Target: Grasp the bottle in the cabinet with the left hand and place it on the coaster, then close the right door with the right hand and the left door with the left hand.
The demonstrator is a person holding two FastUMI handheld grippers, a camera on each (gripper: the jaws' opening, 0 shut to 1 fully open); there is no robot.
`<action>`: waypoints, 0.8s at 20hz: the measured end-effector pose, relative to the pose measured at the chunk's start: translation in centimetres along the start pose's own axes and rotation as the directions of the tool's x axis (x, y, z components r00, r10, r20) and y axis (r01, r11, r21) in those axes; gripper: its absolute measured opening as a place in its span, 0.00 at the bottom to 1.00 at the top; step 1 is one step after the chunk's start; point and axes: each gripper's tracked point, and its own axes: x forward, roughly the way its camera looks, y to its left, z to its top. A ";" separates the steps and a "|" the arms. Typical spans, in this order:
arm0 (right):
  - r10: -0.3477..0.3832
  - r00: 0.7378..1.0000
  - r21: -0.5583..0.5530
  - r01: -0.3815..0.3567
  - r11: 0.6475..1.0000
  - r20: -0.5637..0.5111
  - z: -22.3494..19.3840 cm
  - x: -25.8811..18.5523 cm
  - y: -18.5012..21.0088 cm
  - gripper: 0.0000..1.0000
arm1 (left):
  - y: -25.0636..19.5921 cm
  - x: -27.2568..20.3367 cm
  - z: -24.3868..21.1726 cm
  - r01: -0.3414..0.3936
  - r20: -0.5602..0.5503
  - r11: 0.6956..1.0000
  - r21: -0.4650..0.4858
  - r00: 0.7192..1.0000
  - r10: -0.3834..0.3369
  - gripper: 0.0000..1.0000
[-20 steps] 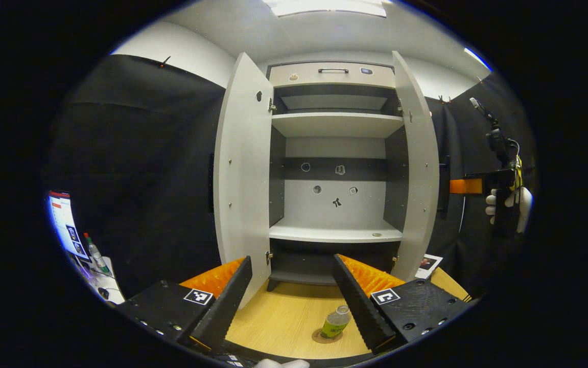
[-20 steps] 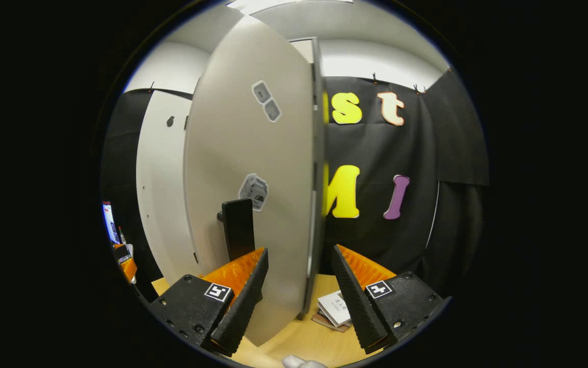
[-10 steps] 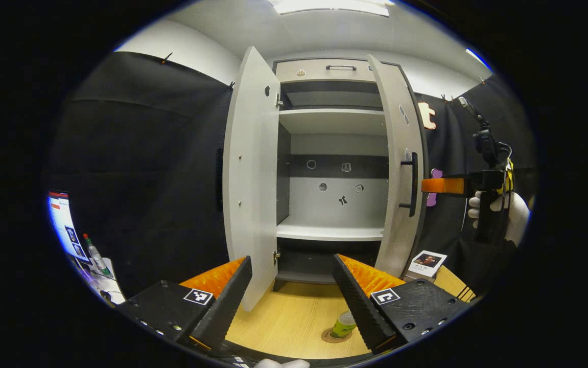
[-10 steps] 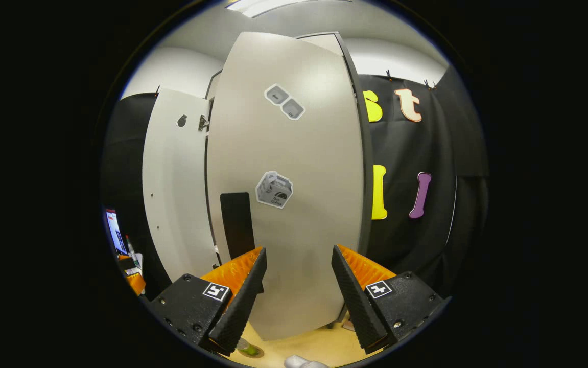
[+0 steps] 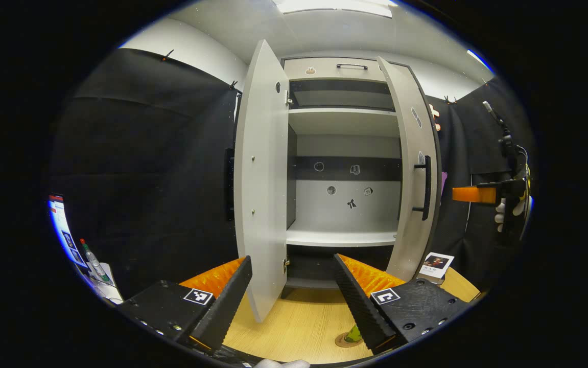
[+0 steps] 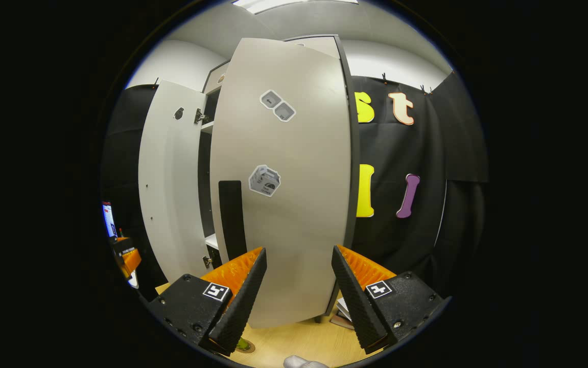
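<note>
The tall pale-grey right door (image 6: 283,204) of the open cabinet (image 5: 342,122) has swung well inward over the last second: a second ago it stood edge-on to the left gripper's camera, and now its outer face with the black bar handle (image 5: 425,186) is turned toward that view, though it is not yet flush. In the left gripper view the right gripper (image 5: 470,194), held in a white-gloved hand (image 5: 508,213), now hangs off to the side of that door, apart from it, and the door seems to have eased slightly back open since half a second ago. So the right-door step looks only part done and calls for another push before the left door's turn comes.

The right gripper (image 6: 299,301) faces the door's outer panel with its fingers spread apart and nothing between them. The left gripper (image 5: 291,301) also has its fingers wide apart and empty, pointing at the cabinet from in front. The pale-grey left door (image 5: 263,204) stands fully open, its lower edge just beside the left gripper's finger.

The small green bottle (image 5: 355,335) stands on the round brown coaster (image 5: 344,341), low in the left gripper view and partly hidden behind a finger; that placement looks finished.

The cabinet sits on a light wooden tabletop (image 5: 294,327). A small printed card (image 5: 437,264) lies near the right door's foot, black cloth hangs all round, and a lit screen (image 5: 61,225) glows far left
</note>
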 end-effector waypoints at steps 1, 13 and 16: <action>-0.015 1.000 0.002 0.015 1.000 0.001 -0.2 -0.5 -0.1 0.80 | 0.4 0.4 0.1 0.006 0.000 1.000 -0.002 1.000 -0.006 0.96; -0.070 0.996 0.047 0.072 0.996 -0.052 -5.2 -5.8 4.1 0.80 | 9.5 4.6 4.9 -0.019 0.055 0.993 0.116 0.998 0.012 0.96; -0.095 0.994 0.044 0.098 0.994 -0.061 -5.6 -6.5 4.0 0.80 | 13.0 5.3 7.0 -0.058 0.074 0.990 0.128 0.996 0.049 0.95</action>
